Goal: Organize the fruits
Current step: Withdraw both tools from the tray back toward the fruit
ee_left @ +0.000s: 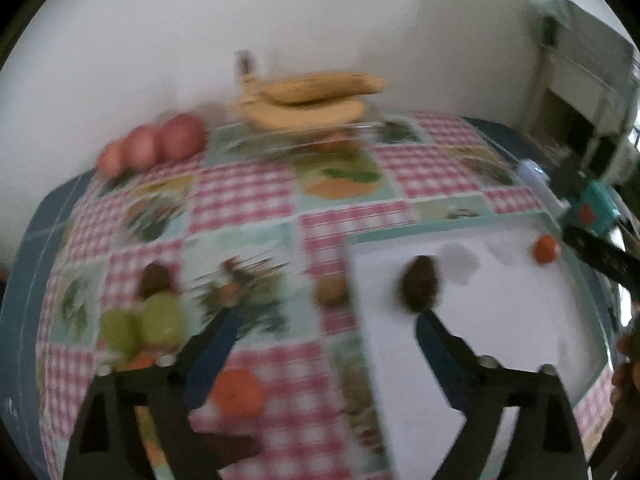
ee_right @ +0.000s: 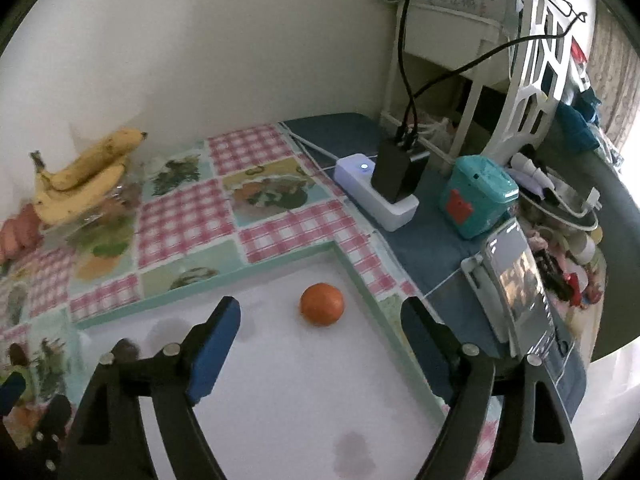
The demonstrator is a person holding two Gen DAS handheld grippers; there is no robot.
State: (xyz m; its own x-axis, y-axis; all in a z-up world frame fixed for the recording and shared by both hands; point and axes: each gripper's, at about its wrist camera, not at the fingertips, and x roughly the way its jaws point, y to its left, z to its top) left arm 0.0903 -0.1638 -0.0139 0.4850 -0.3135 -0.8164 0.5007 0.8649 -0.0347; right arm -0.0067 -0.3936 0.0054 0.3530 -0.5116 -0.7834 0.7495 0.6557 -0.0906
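Both grippers spread wide, nothing held. Right gripper (ee_right: pixel 320 320): orange (ee_right: pixel 322 304) lies just ahead between its fingers, on the white tray (ee_right: pixel 280 400). Left gripper (ee_left: pixel 324 320) hovers over the tray edge; a dark brown fruit (ee_left: pixel 420 290) sits at its right fingertip. Bananas (ee_right: pixel 80 176) rest in a glass bowl (ee_right: pixel 100 224).

The whole left wrist view is smeared by motion blur: the bananas (ee_left: pixel 312 100), the reddish fruits (ee_left: pixel 154 146) and the green fruits (ee_left: pixel 144 324) have no sharp edges. A dark brown fruit (ee_left: pixel 420 288) on the white tray (ee_left: pixel 500 320) is too blurred to identify. In the right wrist view the reddish fruits (ee_right: pixel 18 232) are cut off at the left edge.
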